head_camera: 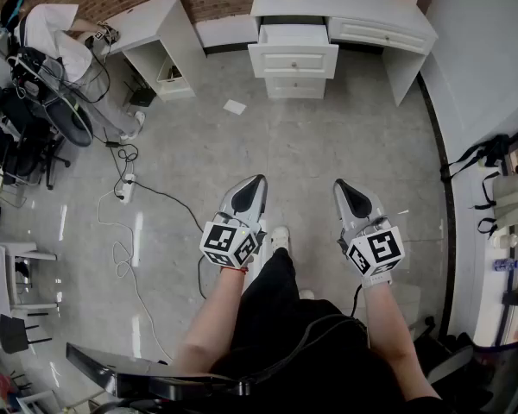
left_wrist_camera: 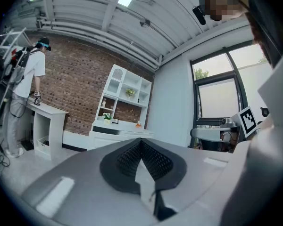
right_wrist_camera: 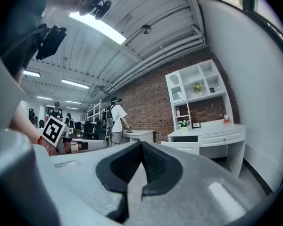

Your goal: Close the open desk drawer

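Observation:
A white desk [head_camera: 363, 7] stands far ahead against the brick wall. Its top drawer [head_camera: 293, 54] on the left side is pulled out over the floor. Both grippers hang low in front of the person's legs, a long way from the desk. The left gripper [head_camera: 257, 179] and the right gripper [head_camera: 339, 184] are shut with nothing held, tips pointing toward the desk. In the left gripper view the shut gripper [left_wrist_camera: 141, 139] points at the desk [left_wrist_camera: 118, 133]. The right gripper view shows its shut gripper [right_wrist_camera: 141, 142] and the open drawer [right_wrist_camera: 181, 145].
A second white desk [head_camera: 155, 33] stands at the back left with a person [head_camera: 60, 41] beside it. Cables and a power strip [head_camera: 125, 188] trail over the grey floor at left. A paper scrap [head_camera: 235, 107] lies before the drawer. Chairs crowd the left; a white wall [head_camera: 483, 67] is at right.

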A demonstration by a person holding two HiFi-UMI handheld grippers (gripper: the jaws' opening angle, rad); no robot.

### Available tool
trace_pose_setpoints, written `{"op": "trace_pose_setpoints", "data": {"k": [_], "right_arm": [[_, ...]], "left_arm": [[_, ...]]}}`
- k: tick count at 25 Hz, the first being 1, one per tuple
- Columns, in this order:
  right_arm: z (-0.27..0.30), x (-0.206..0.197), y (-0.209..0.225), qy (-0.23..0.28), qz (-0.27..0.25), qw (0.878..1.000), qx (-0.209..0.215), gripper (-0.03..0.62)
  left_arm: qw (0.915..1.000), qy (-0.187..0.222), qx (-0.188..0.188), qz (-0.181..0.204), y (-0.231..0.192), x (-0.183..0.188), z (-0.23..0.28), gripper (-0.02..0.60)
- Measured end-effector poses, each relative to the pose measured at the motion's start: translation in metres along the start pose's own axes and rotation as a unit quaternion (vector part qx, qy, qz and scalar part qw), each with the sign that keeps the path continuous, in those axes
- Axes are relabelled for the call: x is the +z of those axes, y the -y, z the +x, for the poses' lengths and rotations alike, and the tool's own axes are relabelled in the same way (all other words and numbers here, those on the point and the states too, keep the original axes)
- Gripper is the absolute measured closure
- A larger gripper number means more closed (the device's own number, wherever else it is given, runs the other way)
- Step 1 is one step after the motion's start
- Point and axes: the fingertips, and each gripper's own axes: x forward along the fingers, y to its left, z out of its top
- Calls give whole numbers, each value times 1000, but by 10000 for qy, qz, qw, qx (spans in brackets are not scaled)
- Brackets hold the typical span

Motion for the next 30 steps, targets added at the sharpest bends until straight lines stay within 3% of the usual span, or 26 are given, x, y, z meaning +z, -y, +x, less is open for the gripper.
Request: {"op": "trace_pose_setpoints", "data": {"k": [15,30], "right_arm": [[164,-17,83,-463,58,9987,-188,592],[258,-35,144,-567,516,9960,-452,592]], "left_arm": [[9994,-287,-55,-171,-135,12,134,583],[9975,-558,-247,-348,-208,3,214,581]]}}
